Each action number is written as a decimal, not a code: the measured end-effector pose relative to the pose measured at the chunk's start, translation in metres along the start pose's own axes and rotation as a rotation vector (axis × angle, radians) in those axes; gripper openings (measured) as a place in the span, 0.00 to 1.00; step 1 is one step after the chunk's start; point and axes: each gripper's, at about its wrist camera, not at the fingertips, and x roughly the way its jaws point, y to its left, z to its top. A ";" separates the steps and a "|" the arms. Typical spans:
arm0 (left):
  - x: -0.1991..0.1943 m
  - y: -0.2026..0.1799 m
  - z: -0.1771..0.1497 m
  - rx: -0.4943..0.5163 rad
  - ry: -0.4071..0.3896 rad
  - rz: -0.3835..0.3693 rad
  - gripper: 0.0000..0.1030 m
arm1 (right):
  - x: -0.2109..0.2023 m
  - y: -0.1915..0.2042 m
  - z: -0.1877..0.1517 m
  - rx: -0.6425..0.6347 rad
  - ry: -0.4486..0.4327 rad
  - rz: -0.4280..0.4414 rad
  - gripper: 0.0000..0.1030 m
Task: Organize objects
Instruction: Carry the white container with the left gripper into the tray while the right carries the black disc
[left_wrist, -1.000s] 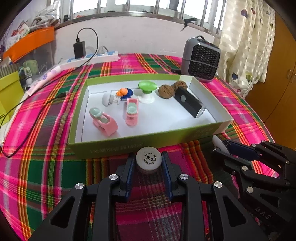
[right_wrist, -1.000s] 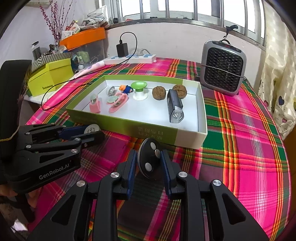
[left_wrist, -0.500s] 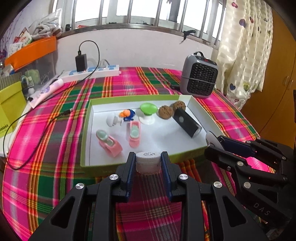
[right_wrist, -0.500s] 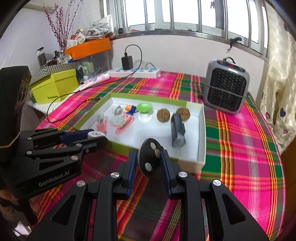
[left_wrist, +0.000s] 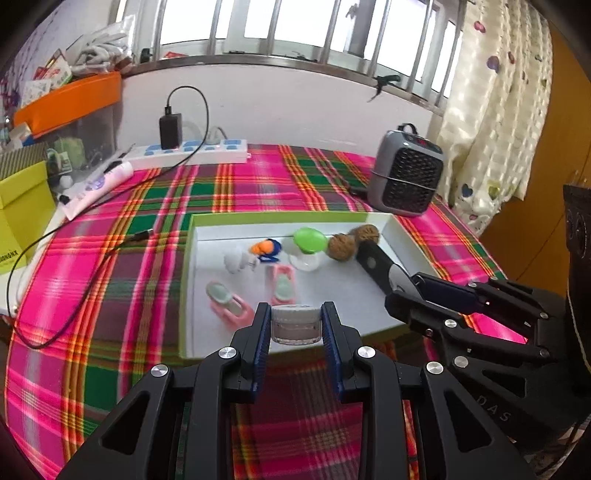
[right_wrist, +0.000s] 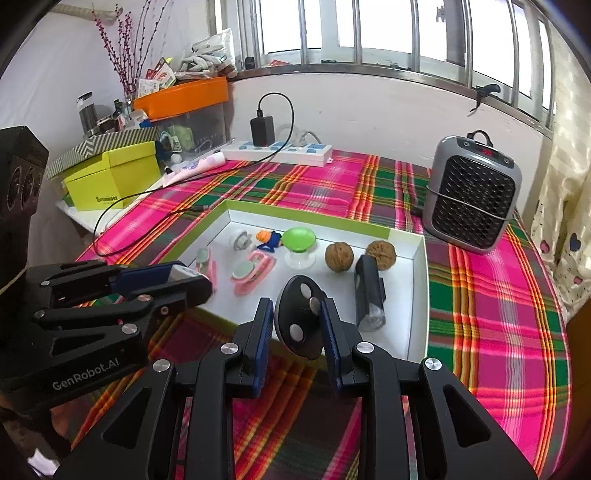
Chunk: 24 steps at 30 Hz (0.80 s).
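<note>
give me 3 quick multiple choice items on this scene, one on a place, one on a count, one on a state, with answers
1. Where is the heater?
A. inside the tray
B. on the cloth beyond the tray's far right corner
C. on the yellow box

2. How many walnuts lie in the tray?
A. one
B. two
C. four

3. What is the left gripper doing?
A. clamped on a small jar
B. open and empty
C. clamped on a walnut

Answers:
1 B: it stands on the plaid cloth, outside the rim.
2 B: one walnut and a second walnut sit side by side.
3 A: the jar with its white lid sits between the pads.
</note>
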 end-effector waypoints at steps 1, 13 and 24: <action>0.002 0.002 0.001 0.000 0.001 0.010 0.25 | 0.003 0.000 0.001 -0.001 0.003 -0.001 0.26; 0.037 0.019 0.017 -0.016 0.033 0.044 0.25 | 0.033 -0.007 0.014 -0.011 0.046 -0.014 0.26; 0.062 0.022 0.025 0.013 0.054 0.053 0.25 | 0.059 -0.012 0.018 -0.016 0.083 -0.024 0.26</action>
